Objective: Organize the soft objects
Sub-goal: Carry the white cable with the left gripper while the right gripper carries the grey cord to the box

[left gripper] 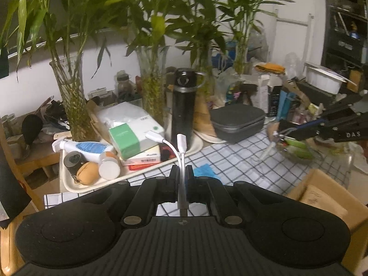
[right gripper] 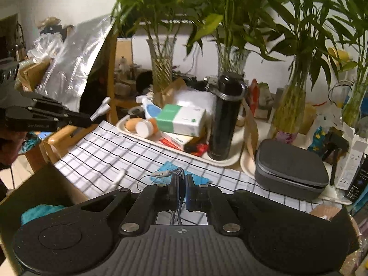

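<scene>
Left wrist view: we find the left gripper point(left gripper: 183, 172) closed tight on a white adapter cable point(left gripper: 181, 161), whose two white plugs rise above the fingertips and fork apart, one upright, one leaning off to the left. Just right of the fingertips, on the checked tablecloth point(left gripper: 239, 158), lies a blue cloth point(left gripper: 204, 171), partly hidden by the right finger. Ahead of the fingers stands a black flask point(left gripper: 182, 105) on a cream tray point(left gripper: 76, 187) crowded with boxes and bottles; a grey zip case point(left gripper: 237, 122) sits ahead and to the right. At far right we see the right gripper point(left gripper: 279, 133) held above the table; what it grips is blurred from this angle.

Right wrist view: we record the right gripper point(right gripper: 181, 181) pinched on a grey braided cable point(right gripper: 180, 177), which loops up between the fingers, its plug end pointing left just beyond the fingertips. The blue cloth point(right gripper: 168, 166) lies flat on the tablecloth right behind that loop. A cardboard box point(right gripper: 46, 184) sits low to the left of the fingers, with teal fabric point(right gripper: 39, 211) inside it.
</scene>
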### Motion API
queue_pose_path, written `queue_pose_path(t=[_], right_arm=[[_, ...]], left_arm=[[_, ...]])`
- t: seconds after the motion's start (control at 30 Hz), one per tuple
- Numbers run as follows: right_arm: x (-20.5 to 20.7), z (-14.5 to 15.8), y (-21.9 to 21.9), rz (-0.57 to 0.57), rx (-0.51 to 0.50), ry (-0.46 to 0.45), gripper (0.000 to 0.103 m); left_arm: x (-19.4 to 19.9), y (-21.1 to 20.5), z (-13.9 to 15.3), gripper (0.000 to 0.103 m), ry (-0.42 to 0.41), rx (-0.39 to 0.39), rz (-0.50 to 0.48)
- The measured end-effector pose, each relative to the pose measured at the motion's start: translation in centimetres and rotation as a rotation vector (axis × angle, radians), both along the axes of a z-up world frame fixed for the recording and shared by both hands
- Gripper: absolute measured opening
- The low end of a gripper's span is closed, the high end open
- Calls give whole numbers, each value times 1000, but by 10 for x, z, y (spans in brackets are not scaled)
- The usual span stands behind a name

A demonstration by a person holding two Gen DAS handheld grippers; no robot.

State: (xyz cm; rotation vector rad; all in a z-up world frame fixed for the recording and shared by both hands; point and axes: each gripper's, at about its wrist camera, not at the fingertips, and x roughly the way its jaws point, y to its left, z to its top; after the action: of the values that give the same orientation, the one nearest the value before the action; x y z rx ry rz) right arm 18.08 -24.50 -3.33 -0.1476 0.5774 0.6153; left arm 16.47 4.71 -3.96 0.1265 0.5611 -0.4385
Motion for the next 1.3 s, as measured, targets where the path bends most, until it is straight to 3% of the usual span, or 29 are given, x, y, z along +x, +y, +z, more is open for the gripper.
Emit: queue_pose_path(t=[0.5,0.77,1.3], right_arm=[[-60,7,3,62,126,22,7],[-84,2,2,70,143,36,7],[-105,-11,-1,77,135,79,7]], left_arm=[[-61,-3,-1,6,-6,-31,-42],[-87,-11,-1,6,15,-61,-53],[-111,-32,-7,6,72,21,-105]])
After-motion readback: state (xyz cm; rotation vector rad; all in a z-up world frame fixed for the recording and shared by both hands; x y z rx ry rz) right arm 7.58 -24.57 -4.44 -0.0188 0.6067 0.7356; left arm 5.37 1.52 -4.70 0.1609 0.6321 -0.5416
